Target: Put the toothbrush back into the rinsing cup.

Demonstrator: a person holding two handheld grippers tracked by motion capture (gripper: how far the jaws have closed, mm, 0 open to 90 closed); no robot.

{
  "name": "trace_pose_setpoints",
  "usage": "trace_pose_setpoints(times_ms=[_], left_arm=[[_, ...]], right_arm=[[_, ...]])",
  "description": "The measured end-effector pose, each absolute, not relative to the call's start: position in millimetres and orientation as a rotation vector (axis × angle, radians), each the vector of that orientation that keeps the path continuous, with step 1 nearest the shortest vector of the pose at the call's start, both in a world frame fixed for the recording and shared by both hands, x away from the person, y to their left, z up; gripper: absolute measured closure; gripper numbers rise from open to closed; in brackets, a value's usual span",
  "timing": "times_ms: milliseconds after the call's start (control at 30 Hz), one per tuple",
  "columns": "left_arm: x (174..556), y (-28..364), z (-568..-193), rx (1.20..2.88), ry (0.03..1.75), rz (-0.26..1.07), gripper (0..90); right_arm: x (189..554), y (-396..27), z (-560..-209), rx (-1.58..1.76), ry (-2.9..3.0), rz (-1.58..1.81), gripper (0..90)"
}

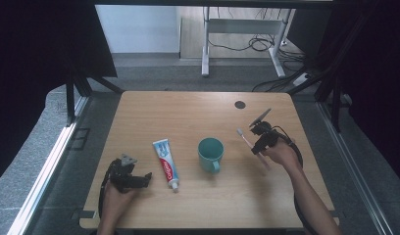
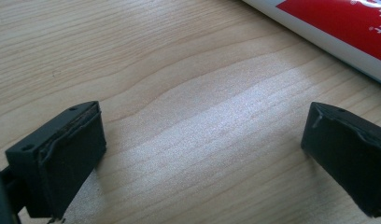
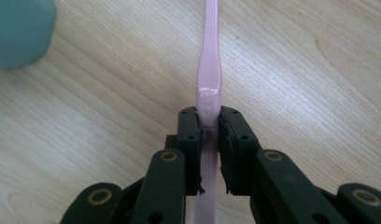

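Observation:
A pink toothbrush (image 1: 246, 140) is held above the table to the right of a teal mug (image 1: 211, 153), its head pointing up and left. My right gripper (image 1: 259, 145) is shut on its handle; in the right gripper view the pink toothbrush (image 3: 210, 70) runs up from the right gripper (image 3: 209, 122). A red, white and blue toothpaste tube (image 1: 166, 164) lies left of the mug, cap toward the front. My left gripper (image 1: 146, 177) rests low near the front left, open, with bare wood between its jaws in the left gripper view, left gripper (image 2: 202, 140), toothpaste tube (image 2: 338, 28).
The wooden table (image 1: 188, 112) has a small dark round hole (image 1: 240, 105) near its far right. A corner of the teal mug (image 3: 20, 28) shows top left in the right gripper view. Beyond the table stand a desk frame and cables on the floor.

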State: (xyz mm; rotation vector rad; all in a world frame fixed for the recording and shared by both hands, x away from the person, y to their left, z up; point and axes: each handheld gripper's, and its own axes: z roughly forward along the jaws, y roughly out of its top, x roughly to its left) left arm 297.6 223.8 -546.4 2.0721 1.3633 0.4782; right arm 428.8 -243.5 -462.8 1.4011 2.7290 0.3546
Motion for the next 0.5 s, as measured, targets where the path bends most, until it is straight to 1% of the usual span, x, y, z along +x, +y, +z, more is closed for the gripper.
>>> trace_pose_setpoints(times_ms=[500], left_arm=[[298, 224, -546, 2.072, 1.363, 0.478, 0.0]], right_arm=[[416, -255, -447, 1.366, 2.709, 0.539, 78.6]])
